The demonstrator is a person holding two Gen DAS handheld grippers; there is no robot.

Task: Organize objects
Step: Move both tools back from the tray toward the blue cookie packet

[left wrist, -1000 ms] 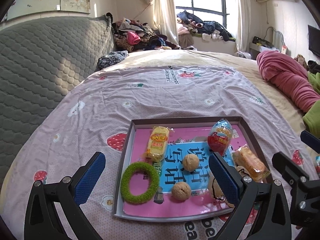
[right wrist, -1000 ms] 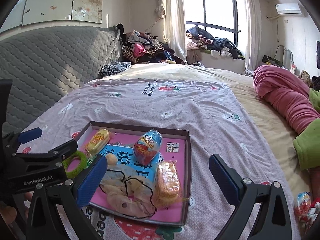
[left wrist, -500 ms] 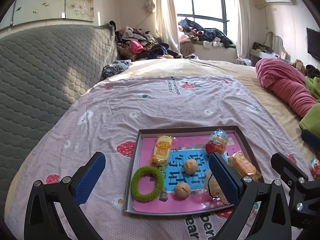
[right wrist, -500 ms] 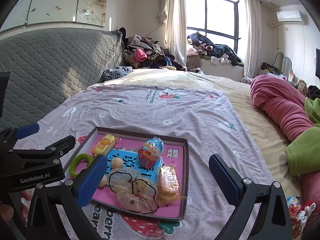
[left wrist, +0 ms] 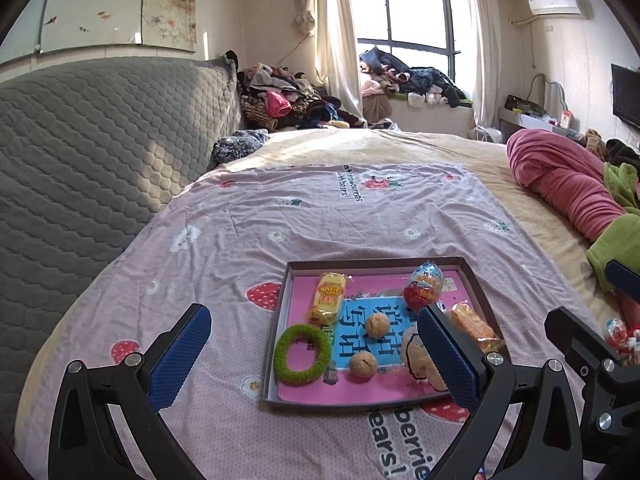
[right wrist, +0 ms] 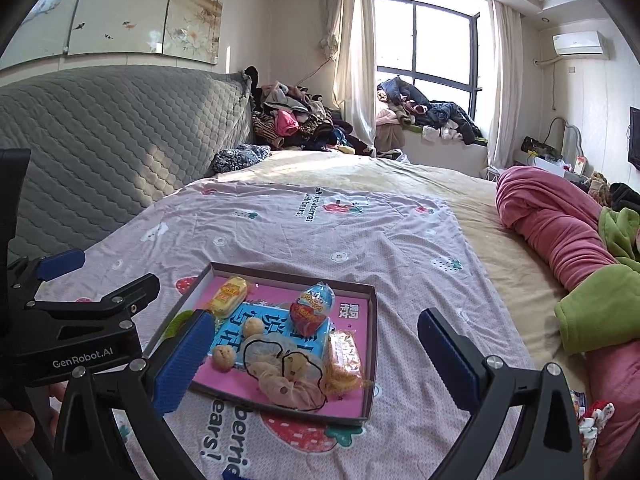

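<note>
A shallow box tray (left wrist: 280, 320) (right wrist: 370, 344) with a pink floor lies on the bedsheet. In it are a green ring (left wrist: 303, 354), two walnuts (left wrist: 377, 325) (left wrist: 363, 365), a yellow snack pack (left wrist: 328, 298) (right wrist: 228, 296), a red-and-blue egg-shaped pack (left wrist: 425, 286) (right wrist: 311, 307), an orange snack pack (left wrist: 472, 326) (right wrist: 344, 356) and a beige scrunchie (right wrist: 288, 376). My left gripper (left wrist: 314, 360) is open and empty, held above the tray's near edge. My right gripper (right wrist: 316, 364) is open and empty, also above the tray's near side.
The tray lies on a pale pink strawberry-print sheet (left wrist: 320, 216). A grey quilted headboard (left wrist: 100, 140) stands at the left. A pink rolled blanket (right wrist: 560, 232) and a green one (right wrist: 600, 308) lie at the right. A small wrapped pack (left wrist: 618, 330) lies right of the tray.
Both grippers have pulled back and risen from the tray, so it looks smaller and farther. Both stay open and empty. The objects in the tray have not moved.
</note>
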